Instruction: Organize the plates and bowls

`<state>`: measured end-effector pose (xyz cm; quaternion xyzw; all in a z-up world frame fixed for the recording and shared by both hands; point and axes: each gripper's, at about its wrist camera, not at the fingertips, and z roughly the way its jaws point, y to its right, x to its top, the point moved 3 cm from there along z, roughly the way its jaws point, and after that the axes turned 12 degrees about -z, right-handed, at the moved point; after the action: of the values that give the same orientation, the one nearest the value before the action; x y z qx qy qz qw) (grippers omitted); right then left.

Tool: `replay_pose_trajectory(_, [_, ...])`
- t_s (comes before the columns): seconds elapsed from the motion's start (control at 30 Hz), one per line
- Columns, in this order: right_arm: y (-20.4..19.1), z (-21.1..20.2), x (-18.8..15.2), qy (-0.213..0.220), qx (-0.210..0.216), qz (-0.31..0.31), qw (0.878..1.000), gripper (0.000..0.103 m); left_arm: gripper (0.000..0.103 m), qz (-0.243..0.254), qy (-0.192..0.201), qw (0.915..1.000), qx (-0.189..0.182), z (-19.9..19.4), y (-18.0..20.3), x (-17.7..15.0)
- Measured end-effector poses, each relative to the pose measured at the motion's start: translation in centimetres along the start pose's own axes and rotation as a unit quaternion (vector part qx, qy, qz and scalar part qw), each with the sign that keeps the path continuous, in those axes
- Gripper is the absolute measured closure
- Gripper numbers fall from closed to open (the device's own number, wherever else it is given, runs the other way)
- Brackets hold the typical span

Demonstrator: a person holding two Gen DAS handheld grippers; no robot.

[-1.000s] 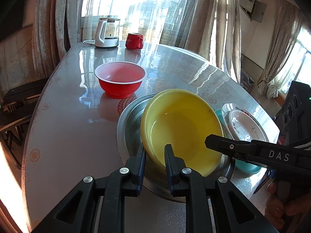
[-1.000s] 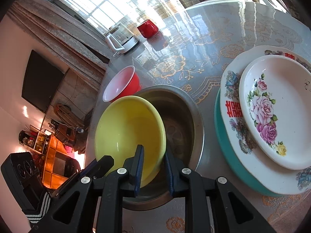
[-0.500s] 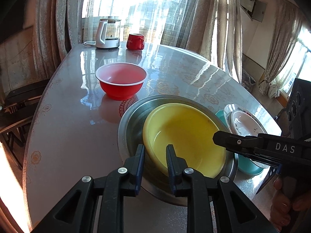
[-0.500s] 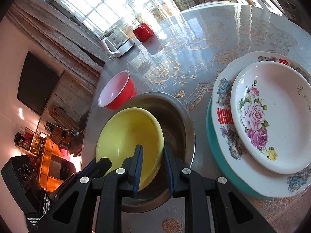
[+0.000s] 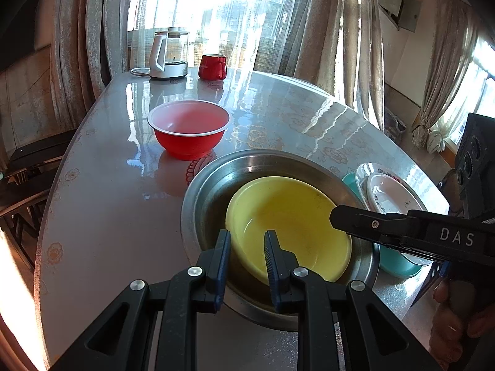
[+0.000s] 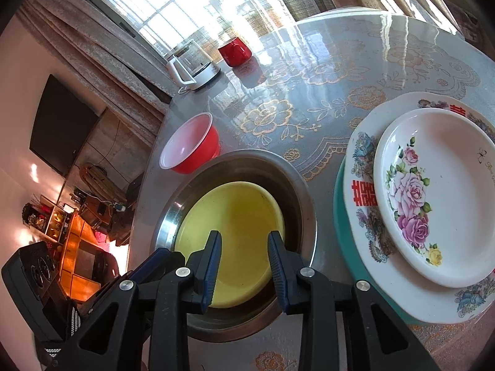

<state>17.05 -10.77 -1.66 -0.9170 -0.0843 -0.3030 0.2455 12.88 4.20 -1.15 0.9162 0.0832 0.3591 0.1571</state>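
A yellow bowl (image 5: 290, 222) lies inside a wide steel basin (image 5: 213, 185); both also show in the right wrist view, the bowl (image 6: 235, 225) and the basin (image 6: 306, 216). My left gripper (image 5: 247, 247) is open, its jaws on either side of the bowl's near rim. My right gripper (image 6: 244, 247) is open above the bowl's near rim and shows in the left wrist view (image 5: 337, 216) over the bowl's right side. A red bowl (image 5: 189, 130) stands behind the basin. Stacked plates (image 6: 433, 191) lie right of the basin: a floral plate on a larger patterned plate on a teal one.
A glass kettle (image 5: 168, 54) and a red mug (image 5: 213, 66) stand at the table's far end by the curtained window. The table edge (image 5: 46, 241) curves along the left, with dark chairs (image 5: 21, 179) beyond it.
The yellow bowl went from tilted and held at its rim to lying flat in the basin. Both grippers opened and let it go, and pulled back a little.
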Motion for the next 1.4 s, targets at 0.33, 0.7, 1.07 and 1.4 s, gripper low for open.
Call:
replay_pose_trajectory(0.33, [-0.1, -0.5, 0.2, 0.019, 0.013, -0.005, 1.000, 0.071, 0.078, -0.014, 0.000, 0.9999, 0.001, -0.5, -0.1, 0.3])
replay_pose_trajectory(0.7, [-0.5, -0.5, 0.3, 0.025, 0.018, -0.012, 0.999, 0.071, 0.061, -0.020, 0.020, 0.9996, 0.006, -1.7, -0.5, 1.1])
replay_pose_trajectory(1.07, [-1.0, -0.3, 1.0, 0.024, 0.013, -0.024, 0.999, 0.071, 0.047, -0.028, 0.042, 0.9982, 0.032, -2.1, -1.4, 2.4])
replay_pose_trajectory(1.4, [-1.2, 0.3, 1.7, 0.018, 0.007, -0.026, 0.999, 0.071, 0.031, -0.058, 0.041, 0.9963, 0.049, -1.3, -3.0, 3.7])
